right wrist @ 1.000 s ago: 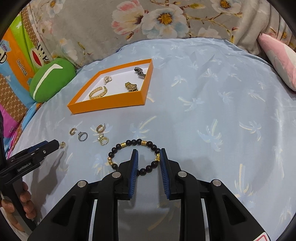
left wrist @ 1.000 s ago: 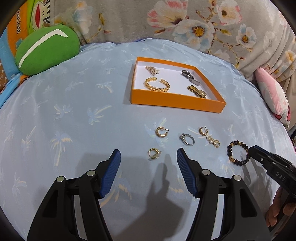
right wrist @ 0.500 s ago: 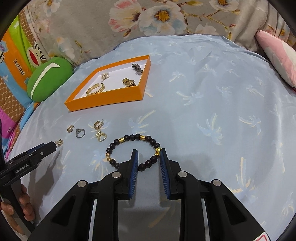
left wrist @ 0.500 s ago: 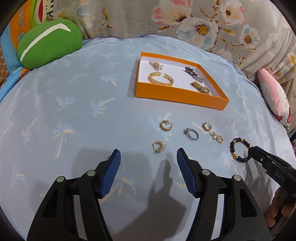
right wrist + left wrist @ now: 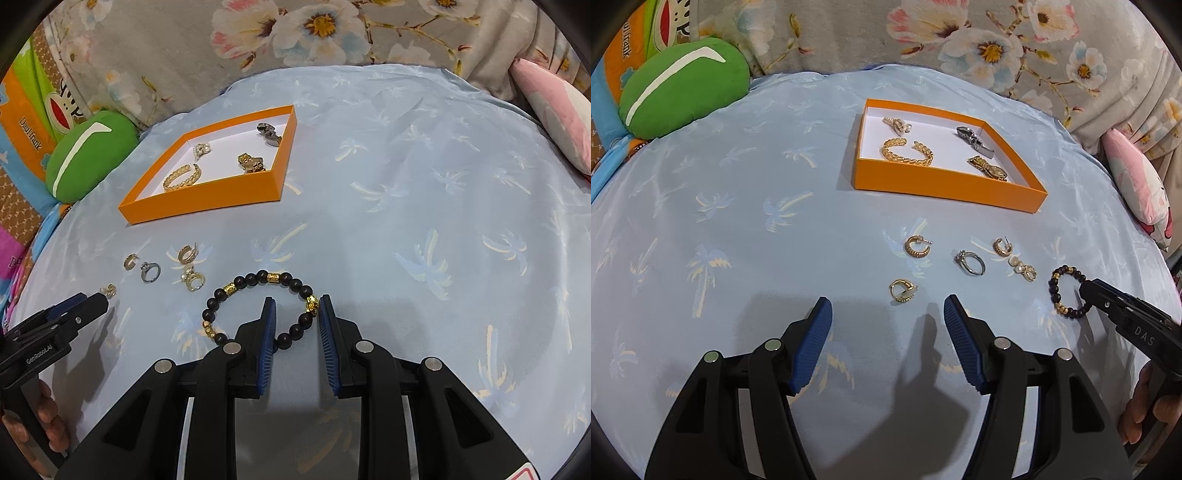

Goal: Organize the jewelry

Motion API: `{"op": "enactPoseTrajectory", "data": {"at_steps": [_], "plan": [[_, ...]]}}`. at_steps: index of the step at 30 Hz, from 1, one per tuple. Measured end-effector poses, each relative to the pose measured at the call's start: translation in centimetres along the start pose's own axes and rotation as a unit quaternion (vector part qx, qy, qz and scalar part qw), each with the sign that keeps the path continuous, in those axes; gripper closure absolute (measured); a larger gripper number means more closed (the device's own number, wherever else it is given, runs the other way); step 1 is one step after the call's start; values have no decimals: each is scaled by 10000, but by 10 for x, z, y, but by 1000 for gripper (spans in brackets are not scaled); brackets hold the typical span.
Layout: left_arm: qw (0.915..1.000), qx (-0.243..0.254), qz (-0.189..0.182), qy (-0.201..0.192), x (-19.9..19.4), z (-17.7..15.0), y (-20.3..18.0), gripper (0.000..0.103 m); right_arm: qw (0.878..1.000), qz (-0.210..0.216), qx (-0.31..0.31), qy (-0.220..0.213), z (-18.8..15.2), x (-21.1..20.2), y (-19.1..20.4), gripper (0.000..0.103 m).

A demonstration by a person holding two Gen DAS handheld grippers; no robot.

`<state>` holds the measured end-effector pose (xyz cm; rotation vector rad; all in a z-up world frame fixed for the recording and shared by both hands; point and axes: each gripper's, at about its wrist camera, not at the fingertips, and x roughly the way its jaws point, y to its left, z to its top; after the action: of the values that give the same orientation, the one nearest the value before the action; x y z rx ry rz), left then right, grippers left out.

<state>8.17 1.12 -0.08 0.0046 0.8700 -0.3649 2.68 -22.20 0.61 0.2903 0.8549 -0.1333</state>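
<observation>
Nearest, the left gripper (image 5: 888,321) hangs over the pale blue palm-print sheet (image 5: 738,206) with its blue pads wide apart and nothing between them; a small gold ring (image 5: 902,290) lies just beyond its tips. Beside it, the right gripper (image 5: 294,314) has its fingers narrowly apart astride one side of the black-and-gold bead bracelet (image 5: 258,306), which lies flat on the sheet (pads close to the beads, not visibly pressing). Farther out lie a gold hoop earring (image 5: 916,246), a silver ring (image 5: 970,262), a second hoop earring (image 5: 1001,246) and a pearl earring (image 5: 1022,269). Farthest, the orange box (image 5: 942,184) holds a gold braided bangle (image 5: 908,152) and three smaller pieces.
</observation>
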Motion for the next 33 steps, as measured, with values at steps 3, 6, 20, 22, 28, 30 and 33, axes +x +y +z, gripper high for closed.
{"op": "enactPoseTrajectory", "data": {"at_steps": [3, 6, 20, 22, 28, 30, 33], "plan": [[10000, 21, 23, 3, 1, 0, -1, 42, 10000, -31, 16, 3, 2, 2, 0, 82], [10000, 31, 25, 4, 1, 0, -1, 42, 10000, -61, 6, 16, 3, 4, 1, 87], [9998, 133, -98, -96, -3, 4, -18, 42, 10000, 9, 29, 41, 9, 10, -1, 95], [9997, 111, -204, -96, -3, 7, -26, 43, 10000, -2, 76, 29, 10, 10, -2, 95], [9995, 193, -262, -58, 8, 18, -56, 48, 10000, 5, 90, 14, 10, 10, -3, 95], [9996, 198, -195, 67, 19, 21, -62, 56, 10000, 18, 95, 14, 9, 9, -4, 95], [9997, 169, -63, 170, 32, 24, -65, 65, 9999, 64, 110, 20, 9, 9, -4, 95]]}}
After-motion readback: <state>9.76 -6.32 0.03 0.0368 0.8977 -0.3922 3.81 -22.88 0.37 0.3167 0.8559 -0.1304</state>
